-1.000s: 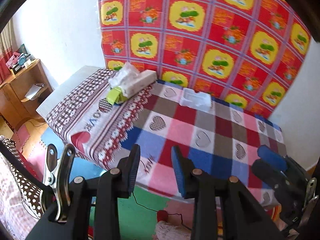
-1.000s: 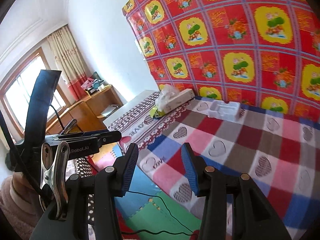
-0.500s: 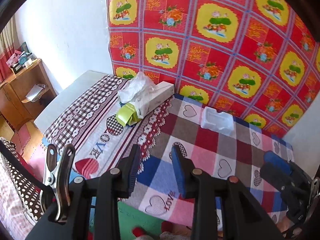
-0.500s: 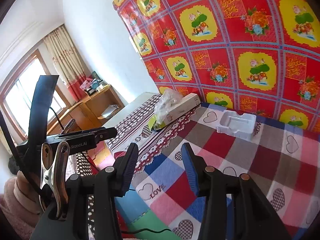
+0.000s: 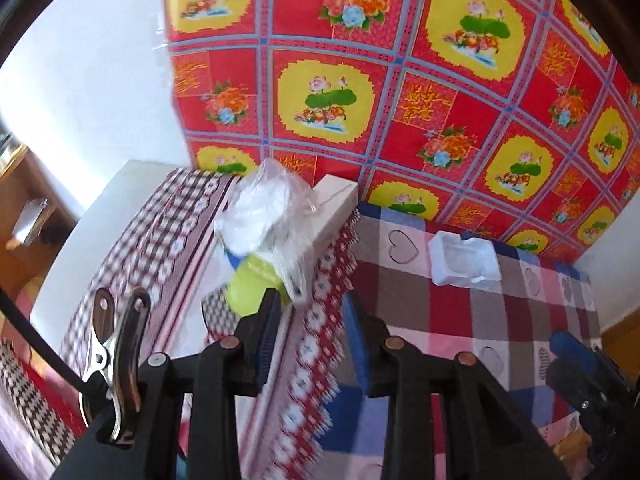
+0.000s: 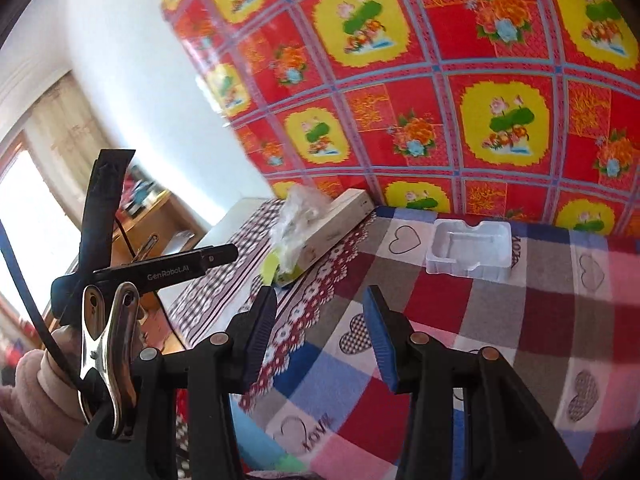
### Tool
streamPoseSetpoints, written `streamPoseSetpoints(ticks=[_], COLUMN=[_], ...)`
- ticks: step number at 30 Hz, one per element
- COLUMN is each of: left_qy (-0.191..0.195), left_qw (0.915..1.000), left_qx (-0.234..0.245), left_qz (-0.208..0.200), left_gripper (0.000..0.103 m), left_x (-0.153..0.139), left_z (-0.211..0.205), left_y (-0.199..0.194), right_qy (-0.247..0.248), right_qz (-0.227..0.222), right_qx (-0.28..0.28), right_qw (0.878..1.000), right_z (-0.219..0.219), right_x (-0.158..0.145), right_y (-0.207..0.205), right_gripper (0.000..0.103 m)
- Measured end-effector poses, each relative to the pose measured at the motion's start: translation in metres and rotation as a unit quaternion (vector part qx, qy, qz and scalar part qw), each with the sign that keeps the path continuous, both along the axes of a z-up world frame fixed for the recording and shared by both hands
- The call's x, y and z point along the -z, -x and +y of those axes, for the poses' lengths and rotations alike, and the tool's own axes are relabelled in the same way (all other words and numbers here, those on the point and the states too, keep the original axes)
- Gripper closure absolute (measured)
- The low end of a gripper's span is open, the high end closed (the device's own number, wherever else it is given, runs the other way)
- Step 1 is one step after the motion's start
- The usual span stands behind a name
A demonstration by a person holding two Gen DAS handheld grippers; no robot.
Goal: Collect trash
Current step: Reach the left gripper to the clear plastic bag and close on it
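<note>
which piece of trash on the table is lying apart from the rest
The clear plastic tray, alone on the checked cloth. The crumpled plastic bag, white box and yellow-green wrapper are bunched together.

Left claw and right claw both tilted downward, jaws parted, nothing between.

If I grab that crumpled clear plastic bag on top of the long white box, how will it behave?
The plastic bag looks thin and crumpled, so it will probably collapse between the pads and weigh almost nothing. Its glossy film may slip. It rests against the white box and a yellow-green item, which could shift slightly.
</note>
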State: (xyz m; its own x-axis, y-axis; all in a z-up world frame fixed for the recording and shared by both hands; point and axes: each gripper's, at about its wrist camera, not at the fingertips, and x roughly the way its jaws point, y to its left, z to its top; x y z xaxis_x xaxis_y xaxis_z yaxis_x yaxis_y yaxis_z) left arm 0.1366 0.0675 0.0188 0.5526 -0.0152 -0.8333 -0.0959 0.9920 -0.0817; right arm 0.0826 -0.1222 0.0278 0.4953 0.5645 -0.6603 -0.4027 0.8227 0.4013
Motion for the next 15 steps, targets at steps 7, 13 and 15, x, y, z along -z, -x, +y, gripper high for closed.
streamPoseSetpoints(ticks=[7,13,15], left_qy=[-0.011,0.005,0.011], left_qw=[0.9979,0.9953,0.9943], left_qx=[0.064,0.092,0.098], left_qz=[0.0,0.03,0.039], left_gripper=[0.07,0.07,0.07], left_x=[0.021,0.052,0.063], left_z=[0.029,0.01,0.005], left_y=[-0.058,-0.099,-0.108], right_qy=[0.001,0.018,0.023], right_qz=[0.011,0.02,0.023], right_qx=[0.073,0.114,0.123], right_qw=[0.997,0.993,0.992], right_z=[0.034,0.056,0.059], right_x=[0.011,0.018,0.021], right_y=[-0.011,-0.014,-0.014], right_gripper=[0.056,0.056,0.056])
